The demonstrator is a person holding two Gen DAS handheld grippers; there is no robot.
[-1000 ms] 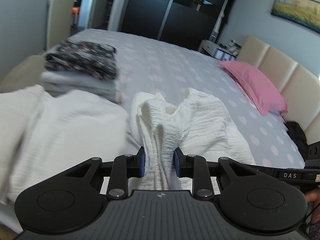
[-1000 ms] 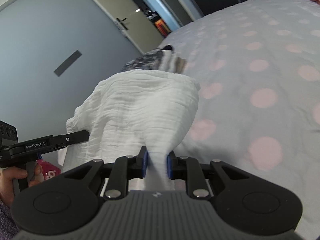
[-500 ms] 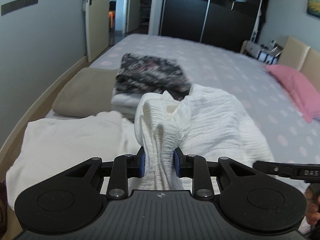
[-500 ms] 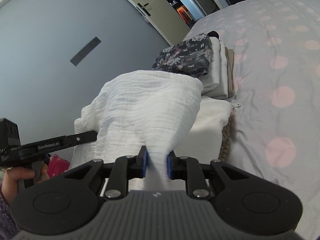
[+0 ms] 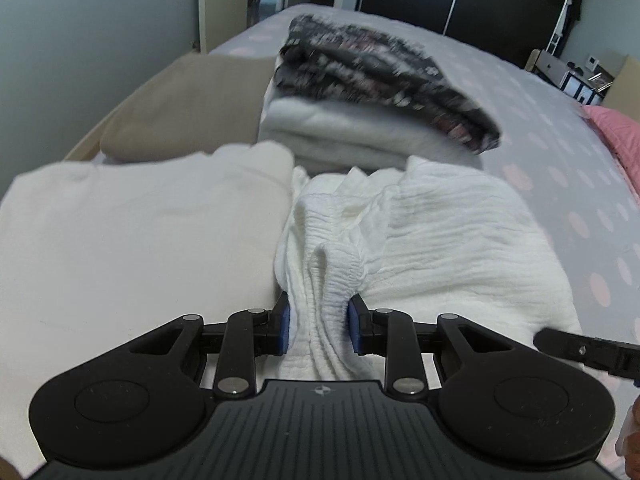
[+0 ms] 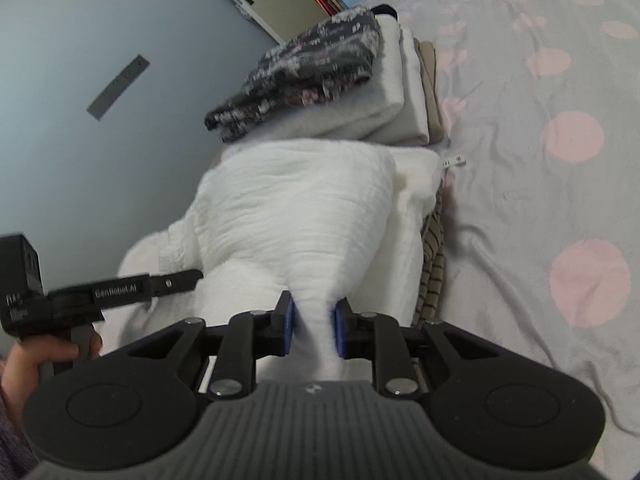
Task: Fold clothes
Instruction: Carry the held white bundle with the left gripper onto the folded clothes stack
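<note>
A white crinkled garment (image 5: 440,236) is held between both grippers, folded and bunched. My left gripper (image 5: 319,330) is shut on its gathered elastic edge. My right gripper (image 6: 313,330) is shut on another part of the same white garment (image 6: 296,216). The garment hangs low over a folded cream-white piece (image 5: 140,248), which also shows in the right wrist view (image 6: 416,184). The left gripper's body (image 6: 104,292) shows at the left of the right wrist view, and the right gripper's tip (image 5: 580,350) shows at the right of the left wrist view.
A stack with a dark floral garment (image 5: 380,76) on white folded pieces (image 5: 340,132) stands just beyond. A beige folded item (image 5: 192,108) lies to the left. A striped garment (image 6: 434,256) lies under the cream piece. The polka-dot bedspread (image 6: 540,140) stretches right; a pink pillow (image 5: 616,128) lies far right.
Both grippers have carried the white garment left and forward toward the folded stacks and lowered it over the cream piece; the floral stack looks closer. Both grips are unchanged.
</note>
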